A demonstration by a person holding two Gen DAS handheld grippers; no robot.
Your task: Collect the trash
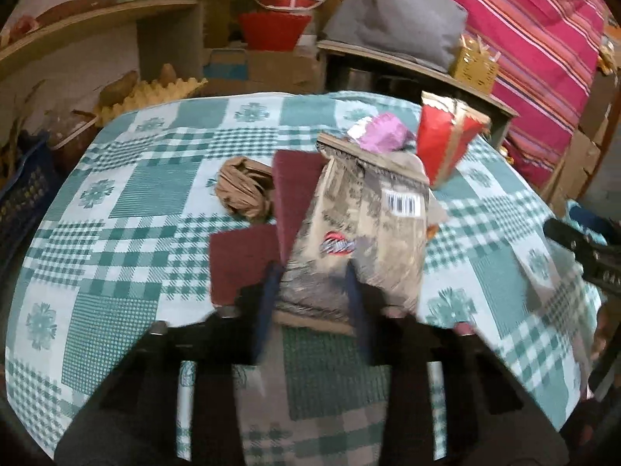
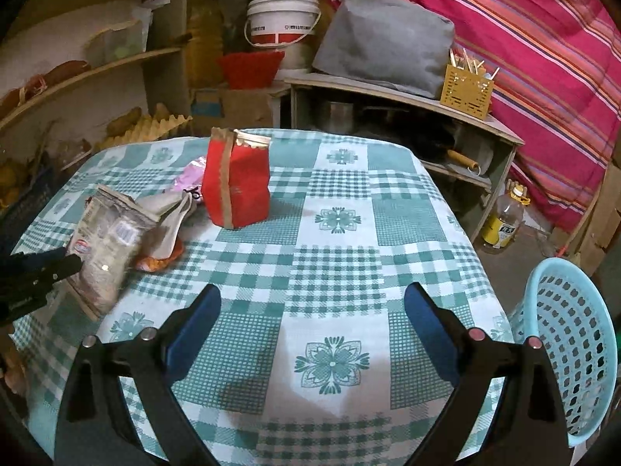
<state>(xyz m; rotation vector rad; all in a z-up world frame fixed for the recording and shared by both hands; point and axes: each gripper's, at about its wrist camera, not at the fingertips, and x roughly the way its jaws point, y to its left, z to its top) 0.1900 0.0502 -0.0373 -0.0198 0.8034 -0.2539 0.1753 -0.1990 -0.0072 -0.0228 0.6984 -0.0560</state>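
Note:
A grey-brown printed bag [image 1: 365, 225] with a barcode label stands tilted between my left gripper's [image 1: 312, 275] blue pads, which press on its lower end. The right wrist view shows the same bag [image 2: 104, 248] at the left, with the left gripper at its base. Behind it are a red paper bag [image 1: 446, 136] [image 2: 236, 182], a pink foil wrapper [image 1: 382, 132], crumpled brown paper [image 1: 242, 188] and two maroon pads [image 1: 240, 260]. My right gripper [image 2: 310, 303] hovers open over bare tablecloth, with nothing between its fingers.
The table wears a green checked cloth [image 2: 333, 256]. A light blue perforated basket [image 2: 574, 349] stands off the table's right edge. An orange wrapper [image 2: 159, 262] and beige paper [image 2: 170, 221] lie by the printed bag. Shelves, a white bucket [image 2: 283, 23] and a plastic bottle [image 2: 504, 221] crowd the back.

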